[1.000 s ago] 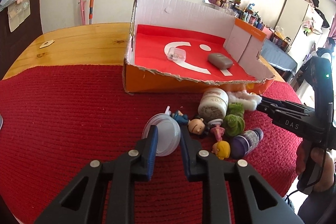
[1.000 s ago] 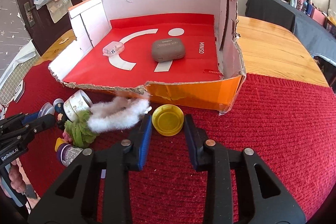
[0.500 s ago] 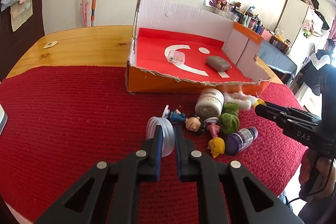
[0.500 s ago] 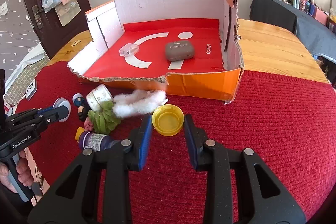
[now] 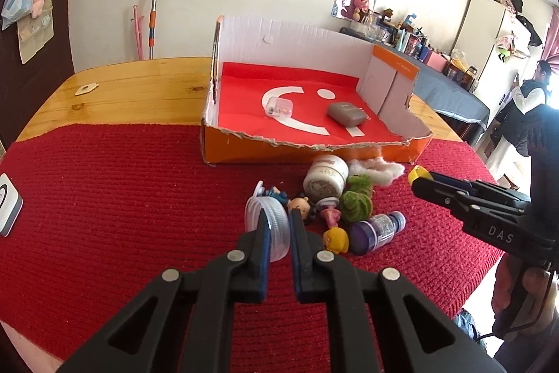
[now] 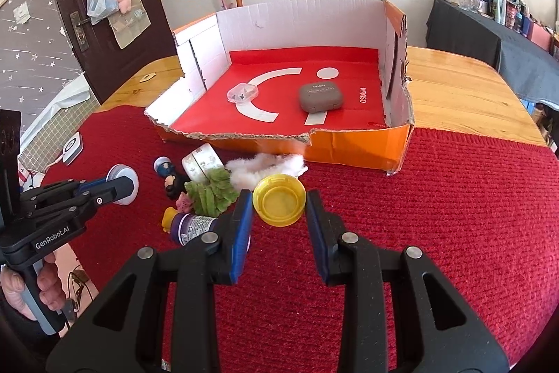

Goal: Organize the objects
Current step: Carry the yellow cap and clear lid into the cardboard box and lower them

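One red mat (image 5: 104,198) covers the wooden table (image 5: 139,86).

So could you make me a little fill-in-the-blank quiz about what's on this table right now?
1. The left gripper is shut on a clear plastic ____.
2. The right gripper holds a lid whose colour is ____.
3. Inside the cardboard box lie a clear case and a ____ case.
4. The pile of small toys lies on a ____ knitted cloth.

Missing words: lid; yellow; grey; red
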Demonstrator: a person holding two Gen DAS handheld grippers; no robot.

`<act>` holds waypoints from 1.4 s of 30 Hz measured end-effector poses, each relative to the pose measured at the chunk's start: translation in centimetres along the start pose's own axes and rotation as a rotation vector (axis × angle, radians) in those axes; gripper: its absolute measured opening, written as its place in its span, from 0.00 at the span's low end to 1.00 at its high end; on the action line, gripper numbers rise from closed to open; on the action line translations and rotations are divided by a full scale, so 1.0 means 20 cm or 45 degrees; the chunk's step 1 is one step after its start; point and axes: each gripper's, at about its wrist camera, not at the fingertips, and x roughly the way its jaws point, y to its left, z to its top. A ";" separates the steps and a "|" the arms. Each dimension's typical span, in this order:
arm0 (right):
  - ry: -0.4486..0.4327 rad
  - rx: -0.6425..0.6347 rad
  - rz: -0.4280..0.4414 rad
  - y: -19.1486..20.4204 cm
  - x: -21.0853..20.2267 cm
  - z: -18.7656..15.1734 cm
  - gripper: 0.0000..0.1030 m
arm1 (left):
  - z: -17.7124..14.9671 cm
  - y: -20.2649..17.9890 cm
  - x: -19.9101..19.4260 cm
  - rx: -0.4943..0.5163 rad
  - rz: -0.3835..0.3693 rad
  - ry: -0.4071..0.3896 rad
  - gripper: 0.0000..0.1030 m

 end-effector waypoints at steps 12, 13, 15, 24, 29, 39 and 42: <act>-0.070 -0.019 0.020 0.03 -0.09 0.08 0.29 | 0.13 -0.12 -0.02 0.071 -0.055 -0.066 0.09; -0.067 -0.018 0.020 0.03 -0.09 0.08 0.29 | 0.13 -0.13 -0.01 0.075 -0.057 -0.065 0.09; -0.060 -0.016 0.020 0.02 -0.08 0.08 0.29 | 0.15 -0.13 0.00 0.081 -0.062 -0.064 0.09; -0.070 -0.019 0.026 0.00 -0.08 0.14 0.28 | 0.23 -0.15 0.05 0.097 -0.075 -0.065 0.09; -0.071 -0.012 0.042 -0.02 -0.05 0.21 0.28 | 0.30 -0.13 0.12 0.094 -0.067 -0.036 0.09; -0.008 -0.014 0.054 -0.06 0.07 0.35 0.28 | 0.45 -0.09 0.26 0.092 -0.087 0.009 0.09; 0.021 -0.017 0.046 -0.07 0.13 0.39 0.28 | 0.48 -0.09 0.32 0.089 -0.104 0.039 0.09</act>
